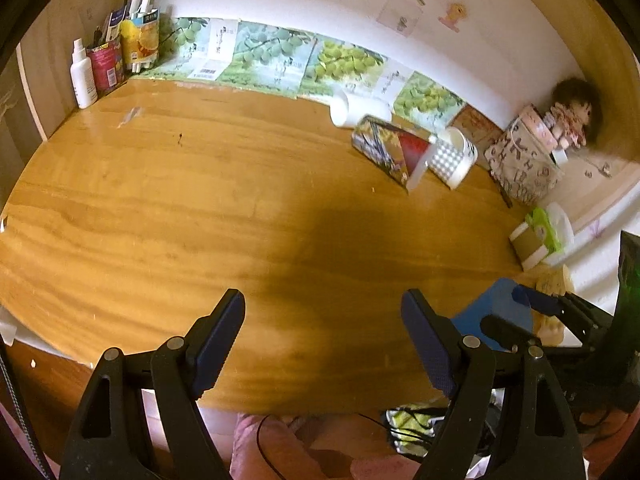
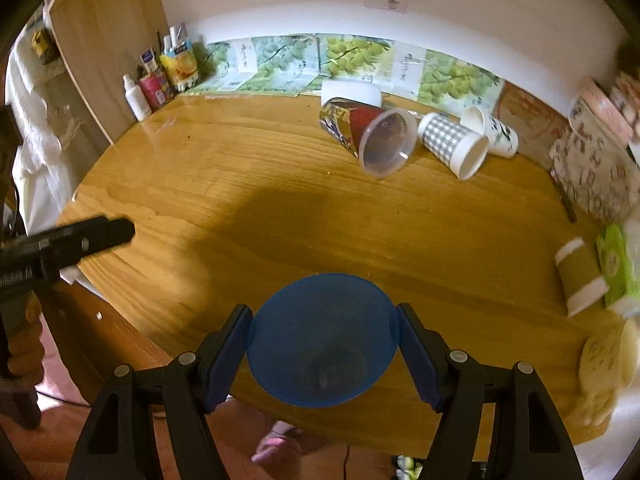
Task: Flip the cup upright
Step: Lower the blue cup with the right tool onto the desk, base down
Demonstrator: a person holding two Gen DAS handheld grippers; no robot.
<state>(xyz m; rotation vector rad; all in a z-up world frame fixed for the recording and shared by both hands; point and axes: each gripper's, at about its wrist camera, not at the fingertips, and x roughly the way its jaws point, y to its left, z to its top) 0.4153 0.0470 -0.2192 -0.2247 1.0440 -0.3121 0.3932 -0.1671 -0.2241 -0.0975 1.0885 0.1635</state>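
A translucent blue cup (image 2: 322, 340) sits between the fingers of my right gripper (image 2: 323, 354), its open mouth turned toward the camera; the jaws press its sides. In the left wrist view the same blue cup (image 1: 494, 314) shows at the lower right, held by the right gripper (image 1: 532, 308). My left gripper (image 1: 323, 344) hangs open over the wooden table (image 1: 200, 208) with nothing between its fingers. In the right wrist view the left gripper (image 2: 80, 236) enters from the left edge; its jaws are not visible there.
Several cups lie on their sides at the back: a picture-printed clear cup (image 2: 370, 138), a grey checked cup (image 2: 454, 144), a white flowered cup (image 2: 492, 130). A brown-banded cup (image 2: 582, 276) lies at right. Bottles and cartons (image 2: 160, 76) stand back left. A patterned box (image 2: 596, 172) stands right.
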